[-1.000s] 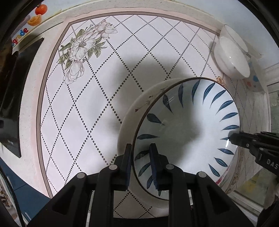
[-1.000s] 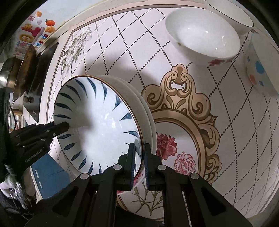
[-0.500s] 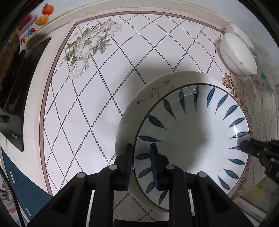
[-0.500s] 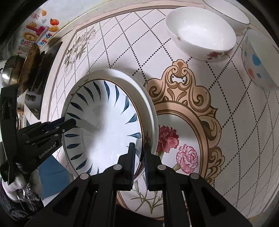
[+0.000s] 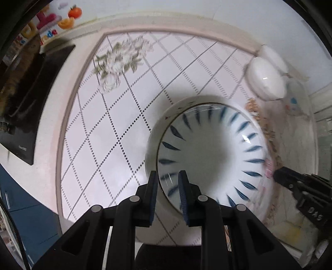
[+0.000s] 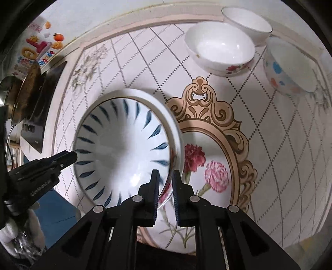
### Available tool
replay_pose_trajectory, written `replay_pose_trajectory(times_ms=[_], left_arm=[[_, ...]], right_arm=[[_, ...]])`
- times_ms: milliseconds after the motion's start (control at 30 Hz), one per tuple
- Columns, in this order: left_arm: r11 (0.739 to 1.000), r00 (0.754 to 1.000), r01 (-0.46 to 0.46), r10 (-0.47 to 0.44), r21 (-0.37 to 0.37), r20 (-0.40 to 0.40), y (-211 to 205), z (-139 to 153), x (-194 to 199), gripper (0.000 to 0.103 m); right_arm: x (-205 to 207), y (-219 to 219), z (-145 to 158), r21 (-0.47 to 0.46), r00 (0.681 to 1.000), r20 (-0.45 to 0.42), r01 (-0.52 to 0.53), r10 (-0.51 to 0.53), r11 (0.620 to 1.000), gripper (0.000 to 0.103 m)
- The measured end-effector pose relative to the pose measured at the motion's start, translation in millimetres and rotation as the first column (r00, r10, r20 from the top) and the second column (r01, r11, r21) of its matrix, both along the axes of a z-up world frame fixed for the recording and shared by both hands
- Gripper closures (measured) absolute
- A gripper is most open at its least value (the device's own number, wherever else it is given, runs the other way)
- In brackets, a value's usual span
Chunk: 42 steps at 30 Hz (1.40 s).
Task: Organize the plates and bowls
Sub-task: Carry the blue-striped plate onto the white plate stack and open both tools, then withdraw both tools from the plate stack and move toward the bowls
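Note:
A blue-leaf plate (image 5: 209, 157) sits nested in a larger white plate (image 5: 154, 137); the stack also shows in the right wrist view (image 6: 122, 149). My left gripper (image 5: 167, 187) is shut on the stack's left rim. My right gripper (image 6: 165, 182) is shut on its right rim and shows at the right of the left wrist view (image 5: 290, 180). The stack is held just above the patterned tablecloth (image 6: 269, 145). Three bowls stand at the far right: a white floral bowl (image 6: 220, 47), a plain white bowl (image 6: 249, 22) and a dotted bowl (image 6: 290, 68).
A black induction cooker (image 5: 31, 97) with a pan (image 6: 27, 91) lies off the table's left edge. A wall with fruit stickers (image 5: 62, 18) runs behind the table. The floral medallion print (image 6: 207, 166) is right of the stack.
Both grippers have carried the plate stack lower and levelled it, so it now hangs nearly flat over the table. The view is blurred by motion. Both grips are unchanged.

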<state>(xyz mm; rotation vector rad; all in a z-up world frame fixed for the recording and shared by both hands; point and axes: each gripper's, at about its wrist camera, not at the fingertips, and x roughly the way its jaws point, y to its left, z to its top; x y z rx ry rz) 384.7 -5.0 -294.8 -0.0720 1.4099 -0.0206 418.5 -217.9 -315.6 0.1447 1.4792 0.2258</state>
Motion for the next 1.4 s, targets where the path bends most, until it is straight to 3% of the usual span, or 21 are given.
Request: replay_pose_trajectory(times_ms=[67, 167, 233, 300, 333, 500, 767, 1000, 1200, 1400], left_arm=[[1.0, 0.999, 0.009, -0.009, 0.004, 0.049, -1.6, 23.4, -15.2, 0.082], [1.0, 0.993, 0.017, -0.017, 0.003, 0.117, 0.9, 53.3, -33.7, 0.07], [1.0, 0.986, 0.026, -0.027, 0.008, 0.167, 2.0, 71.5, -46.6, 0.051], [1.0, 0.978, 0.024, -0.027, 0.018, 0.206, 2.7, 88.2, -58.0, 0.032], [0.999, 0.973, 0.025, -0.029, 0.02, 0.228, 4.6, 95.7, -63.9, 0.03], [1.0, 0.957, 0.028, -0.029, 0.007, 0.289, 10.2, 122.3, -88.9, 0.014], [0.999, 0.939, 0.037, -0.036, 0.005, 0.342, 13.5, 149.1, -127.0, 0.008], [0.999, 0.935, 0.047, -0.045, 0.003, 0.351, 11.1, 151.8, -142.0, 0.008], [0.999, 0.938, 0.042, -0.044, 0.012, 0.344, -2.5, 149.5, -129.6, 0.008], [0.999, 0.936, 0.018, -0.029, 0.033, 0.35, -40.5, 139.7, -65.6, 0.009]], right_arm=[[-14.6, 2.6, 17.5, 0.001, 1.0, 0.028, 0.001, -0.001, 1.0, 0.074], [-35.4, 3.8, 45.5, 0.009, 0.996, 0.084, 0.007, -0.007, 1.0, 0.045], [-54.0, 3.9, 69.2, 0.011, 0.991, 0.129, 0.015, -0.017, 1.0, 0.023], [-68.9, 2.4, 88.3, 0.011, 0.986, 0.163, 0.026, -0.027, 1.0, 0.021], [-73.3, 2.5, 94.5, 0.004, 0.985, 0.172, 0.028, -0.029, 1.0, 0.017], [-108.1, 5.0, 133.1, -0.004, 0.966, 0.254, 0.052, -0.049, 0.999, 0.013], [-157.9, 12.1, 179.5, 0.012, 0.932, 0.353, 0.087, -0.086, 0.996, 0.01], [-186.7, 17.5, 197.4, 0.014, 0.918, 0.385, 0.102, -0.099, 0.995, 0.009], [-176.9, 1.2, 194.1, 0.061, 0.92, 0.371, 0.109, -0.124, 0.992, 0.009], [-118.3, -48.2, 163.1, 0.172, 0.929, 0.328, 0.121, -0.173, 0.978, 0.009]])
